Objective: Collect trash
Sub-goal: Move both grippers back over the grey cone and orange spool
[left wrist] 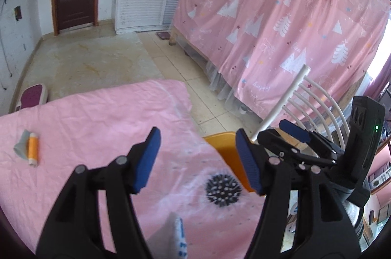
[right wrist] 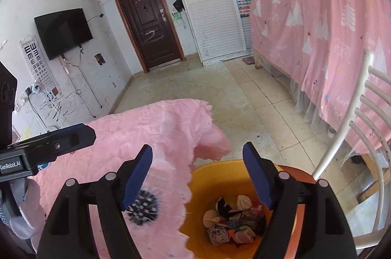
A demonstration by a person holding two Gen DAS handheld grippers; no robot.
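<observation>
Hovering: both grippers hang above a table under a pink cloth [left wrist: 92, 117]; each is spread apart and empty.
Left gripper [left wrist: 198, 158]: blue pads parted, nothing between them; below the gap lies the cloth's black spiky print [left wrist: 223, 190].
Right gripper [right wrist: 198, 175]: pads parted, nothing gripped; it sits over the cloth's scalloped edge and the bin's rim. In the left wrist view it shows just right of the left gripper.
Bin [right wrist: 202, 175]: orange, on the floor against the table's edge, partly under the overhanging cloth.
Trash in bin [right wrist: 235, 219]: crumpled wrappers, paper bits and a shell-shaped piece heaped at the bottom.
Trash on table: an orange tube [left wrist: 33, 149] touching a grey crumpled scrap [left wrist: 21, 145], well apart from both grippers, near the cloth's far left.
Chair [left wrist: 293, 97]: white, slatted back, just beyond the bin.
Far: pink tree-print curtain [left wrist: 281, 21], brown door [right wrist: 149, 21], wall TV [right wrist: 63, 32].
</observation>
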